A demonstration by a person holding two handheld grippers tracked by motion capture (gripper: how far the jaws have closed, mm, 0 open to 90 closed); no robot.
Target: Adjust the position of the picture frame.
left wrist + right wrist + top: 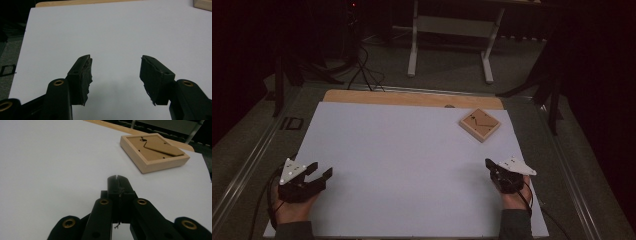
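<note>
A square wooden picture frame [480,124] lies back side up on the white sheet [412,165] at the far right; in the right gripper view the frame [153,152] shows its brown backing and stand. My right gripper [488,163] rests near the front right of the sheet, well short of the frame, and its jaws [117,178] are pressed together with nothing between them. My left gripper [321,170] sits at the front left, held by a hand. Its jaws [115,72] stand wide apart over bare sheet, empty.
A strip of wooden tabletop [412,97] shows beyond the sheet's far edge. Past the table stand a white-legged bench [452,40] and cables [362,70] on the dark floor. Metal rails [252,150] run along both table sides.
</note>
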